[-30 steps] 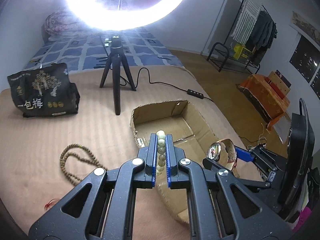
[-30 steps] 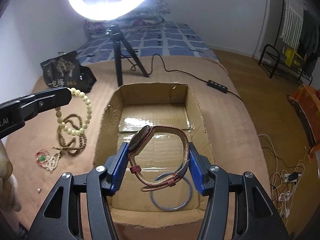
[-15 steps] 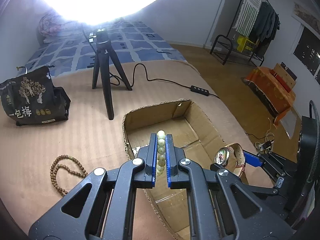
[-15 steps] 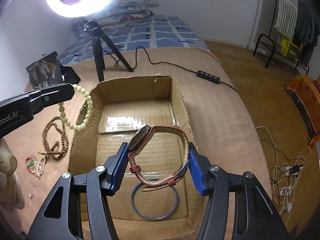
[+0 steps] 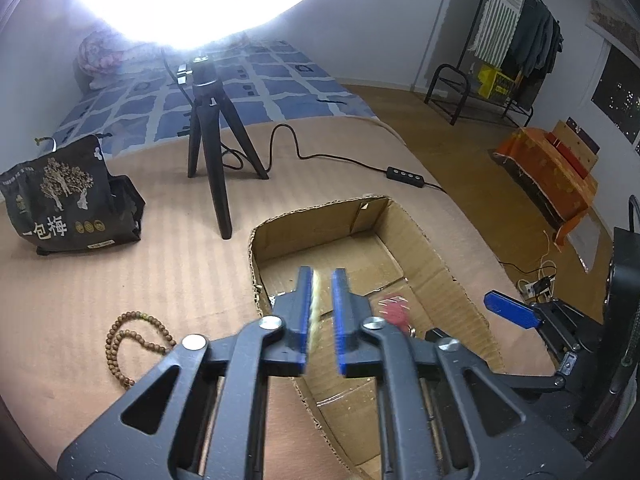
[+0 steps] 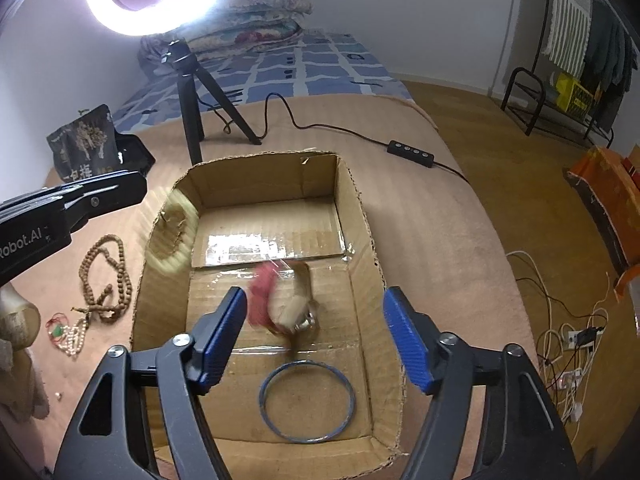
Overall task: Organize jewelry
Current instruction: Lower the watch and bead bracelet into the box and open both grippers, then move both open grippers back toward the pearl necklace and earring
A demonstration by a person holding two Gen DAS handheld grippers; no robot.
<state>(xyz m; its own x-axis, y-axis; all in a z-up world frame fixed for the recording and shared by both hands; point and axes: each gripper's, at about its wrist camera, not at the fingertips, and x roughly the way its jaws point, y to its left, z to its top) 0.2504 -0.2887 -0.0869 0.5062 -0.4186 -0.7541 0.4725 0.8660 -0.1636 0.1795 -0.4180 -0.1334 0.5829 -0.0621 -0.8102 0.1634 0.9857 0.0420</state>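
Note:
An open cardboard box (image 6: 360,216) (image 5: 440,264) lies on the tan bed cover. My right gripper (image 6: 312,332) is open over it, and the red-strapped watch (image 6: 280,300) is a blur inside the box below the fingers. A blue bangle (image 6: 307,402) lies on the box floor. My left gripper (image 5: 322,304) is open above the box's left wall; the pale bead bracelet (image 6: 172,236) is a blurred streak at that wall, also seen between the left fingers (image 5: 318,300). A brown bead necklace (image 6: 106,280) (image 5: 132,344) lies left of the box.
A ring light on a black tripod (image 5: 212,152) stands behind the box, its cable and switch (image 6: 412,148) running right. A dark snack bag (image 5: 68,200) sits at the left. A small pearl and red-cord piece (image 6: 68,332) lies near the brown beads.
Both grippers have opened. The watch has dropped from the right gripper into the box, and the pale bead bracelet has left the left gripper and is falling at the box's left wall.

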